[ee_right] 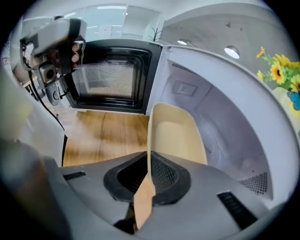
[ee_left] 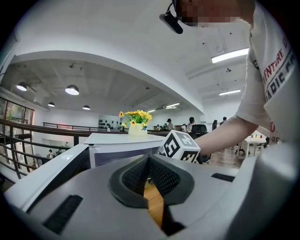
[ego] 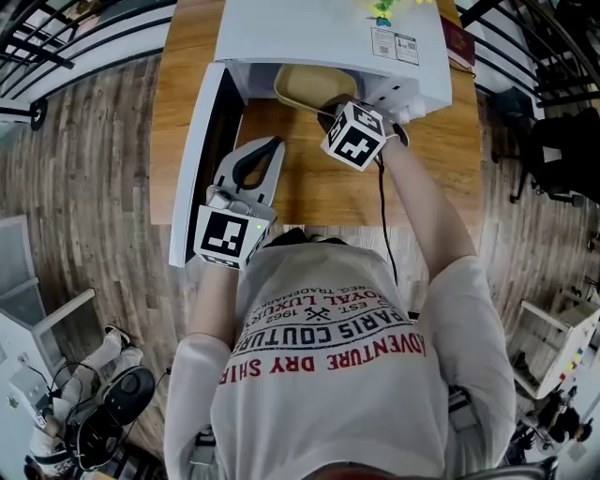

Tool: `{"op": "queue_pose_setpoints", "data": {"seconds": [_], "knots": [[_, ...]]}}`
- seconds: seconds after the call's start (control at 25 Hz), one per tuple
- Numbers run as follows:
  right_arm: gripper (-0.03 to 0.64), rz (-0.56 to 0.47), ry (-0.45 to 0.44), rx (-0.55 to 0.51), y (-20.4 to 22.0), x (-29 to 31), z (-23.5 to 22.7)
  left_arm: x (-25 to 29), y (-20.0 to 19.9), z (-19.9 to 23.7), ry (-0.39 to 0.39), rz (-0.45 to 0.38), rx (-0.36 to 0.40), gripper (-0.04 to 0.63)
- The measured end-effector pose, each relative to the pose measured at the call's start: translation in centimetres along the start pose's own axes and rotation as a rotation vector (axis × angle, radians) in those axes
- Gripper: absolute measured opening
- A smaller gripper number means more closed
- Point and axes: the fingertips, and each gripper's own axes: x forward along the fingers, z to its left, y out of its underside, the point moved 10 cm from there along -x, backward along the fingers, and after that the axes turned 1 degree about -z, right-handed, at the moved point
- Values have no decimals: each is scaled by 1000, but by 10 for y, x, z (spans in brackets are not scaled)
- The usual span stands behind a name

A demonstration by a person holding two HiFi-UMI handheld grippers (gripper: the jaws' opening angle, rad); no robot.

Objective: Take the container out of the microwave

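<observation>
Shirt (ego: 328, 356): upside-down print "ADVENTURE DRY SHIR…", "PARIS COUTUR…", "EST 1962". Stickers (ego: 394, 43) on microwave (ego: 309, 28): too small to read.

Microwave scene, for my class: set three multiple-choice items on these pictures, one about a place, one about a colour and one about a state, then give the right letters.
1. Where is the container?
A) on the floor
B) at the open front of the microwave
C) on top of the microwave

2. What colour is the container?
A) blue
B) black
C) pale beige

3. In what state is the right gripper?
A) shut on the container's rim
B) wide open and empty
C) lying on the floor

Answers:
1 B: the head view shows it at the mouth of the cavity, beside the open door.
2 C: its walls look pale beige in both the head view and the right gripper view.
3 A: the right gripper view shows the rim pinched between the closed gripper's two sides.
</observation>
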Motion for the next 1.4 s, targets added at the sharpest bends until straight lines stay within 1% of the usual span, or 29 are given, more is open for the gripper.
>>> {"op": "queue_pose_setpoints", "data": {"seconds": [0.16, 0.28, 0.4, 0.56, 0.68, 0.76, 0.88, 0.96, 1.04, 1.2, 1.4], "knots": [[40, -80, 6, 45, 0, -23, 17, -12, -7, -5, -26, -11, 10, 12], [38, -157, 7, 114, 1, -45, 27, -21, -15, -11, -46, -30, 0, 12], [38, -245, 21, 181, 7, -73, 37, -26, -21, -24, -53, -37, 13, 12], [38, -359, 71, 273, 18, -106, 43, -31, -32, -34, -81, -55, 34, 12], [37, -433, 113, 308, 20, -127, 49, -38, -41, -33, -114, -73, 43, 12], [37, -506, 134, 341, 22, -143, 52, -42, -47, -36, -126, -86, 59, 12], [37, -625, 134, 400, 29, -166, 61, -48, -53, -44, -133, -101, 76, 12], [37, -680, 144, 409, 34, -177, 69, -51, -53, -49, -139, -102, 76, 12], [37, -731, 184, 406, 38, -187, 76, -55, -53, -51, -148, -105, 77, 12], [37, -850, 281, 438, 51, -207, 87, -61, -54, -58, -158, -118, 82, 12], [37, -942, 381, 434, 67, -224, 101, -65, -48, -67, -153, -117, 80, 12]]}}
